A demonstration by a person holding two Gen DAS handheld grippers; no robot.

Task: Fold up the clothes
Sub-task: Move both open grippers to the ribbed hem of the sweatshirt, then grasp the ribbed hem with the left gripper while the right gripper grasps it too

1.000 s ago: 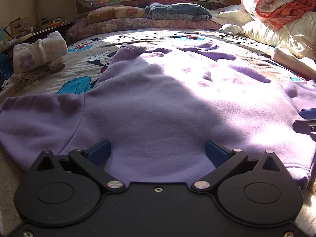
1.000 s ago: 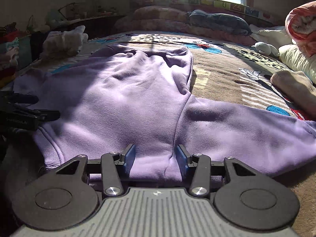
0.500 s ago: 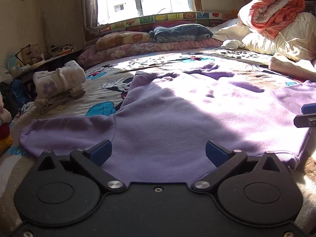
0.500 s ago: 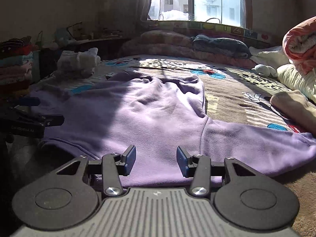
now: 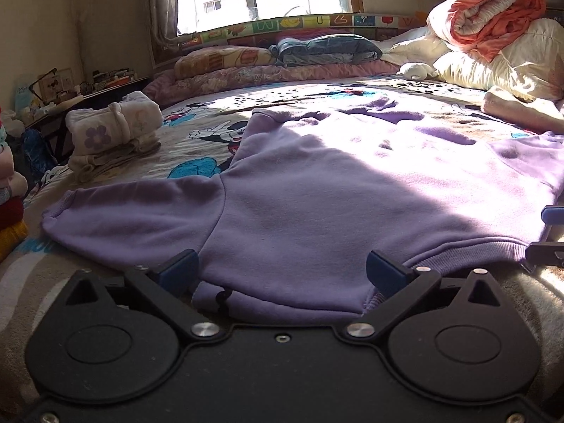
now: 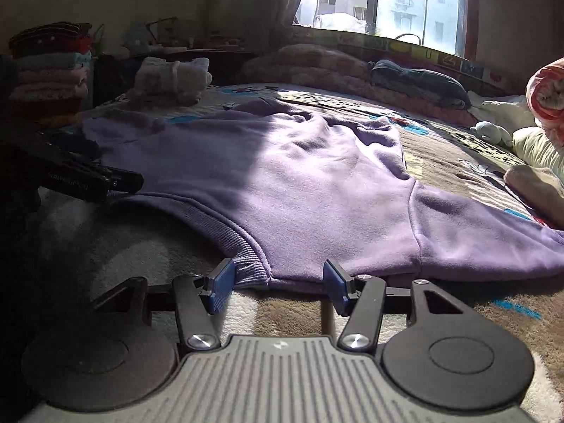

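The purple sweatshirt (image 5: 335, 190) lies flat on the bed (image 5: 197, 134). The left gripper (image 5: 282, 271) has its jaws wide, the hem corner between them. The right gripper (image 6: 278, 282) has its jaws open, framing the ribbed hem.

Black grippers, blue-padded jaws, silver screws

Bed (image 5: 317, 98) w/ cartoon sheet: purple sweatshirt (image 5: 335, 190), rolled towels(?) (image 5: 112, 127), pillows (image 5: 225, 60).

place: home bedroom — bed (image 5: 317, 102) | pillows (image 5: 225, 61) | rolled quilt (image 5: 493, 3) | window (image 6: 380, 3)
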